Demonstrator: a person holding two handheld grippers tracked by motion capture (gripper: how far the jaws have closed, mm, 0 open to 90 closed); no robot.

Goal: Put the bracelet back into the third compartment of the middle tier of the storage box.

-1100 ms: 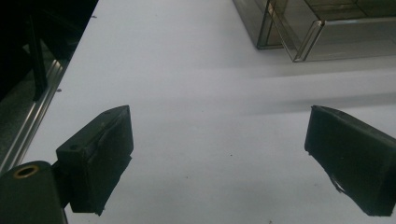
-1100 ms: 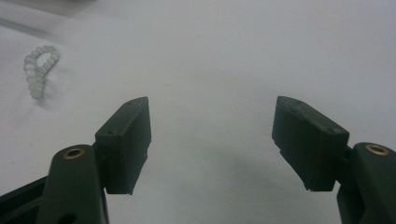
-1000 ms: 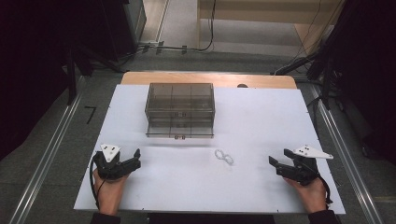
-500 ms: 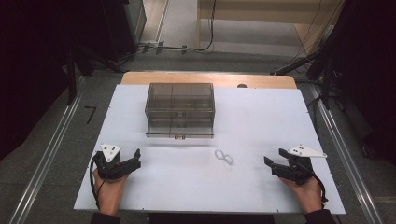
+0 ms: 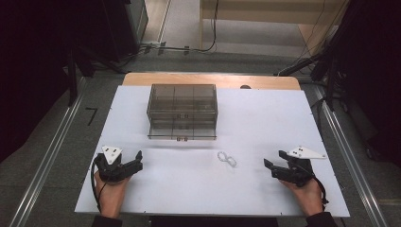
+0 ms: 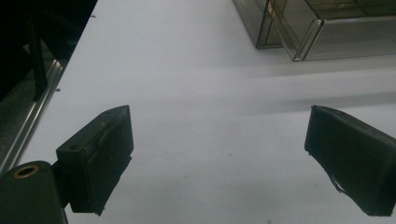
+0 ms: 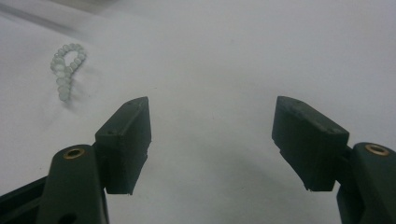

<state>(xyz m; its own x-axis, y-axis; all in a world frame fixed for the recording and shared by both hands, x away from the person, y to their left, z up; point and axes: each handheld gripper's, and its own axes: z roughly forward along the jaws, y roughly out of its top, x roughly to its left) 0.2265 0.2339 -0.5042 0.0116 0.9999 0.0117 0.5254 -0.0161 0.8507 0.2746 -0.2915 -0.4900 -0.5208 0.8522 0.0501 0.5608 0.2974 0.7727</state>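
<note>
A small string of pale beads (image 5: 227, 159) lies on the white table (image 5: 265, 118) in front of a smoky clear drawer box (image 5: 182, 111). In the right gripper view the beads (image 7: 67, 68) lie up and to the left of the jaws. My right gripper (image 5: 274, 162) is open, low over the table to the right of the beads, with nothing between its jaws (image 7: 212, 140). My left gripper (image 5: 137, 160) is open near the front left of the table and holds nothing (image 6: 217, 154). The box corner (image 6: 299, 28) shows ahead of it.
The box's bottom drawer (image 5: 182, 131) sticks out a little toward me. A metal rail (image 5: 47, 161) runs along the left of the table and another (image 5: 350, 161) along the right. A wooden strip (image 5: 208, 79) edges the far side.
My right gripper has slid left and slightly toward the beads, with its jaws still apart. The left gripper has stayed in place.
</note>
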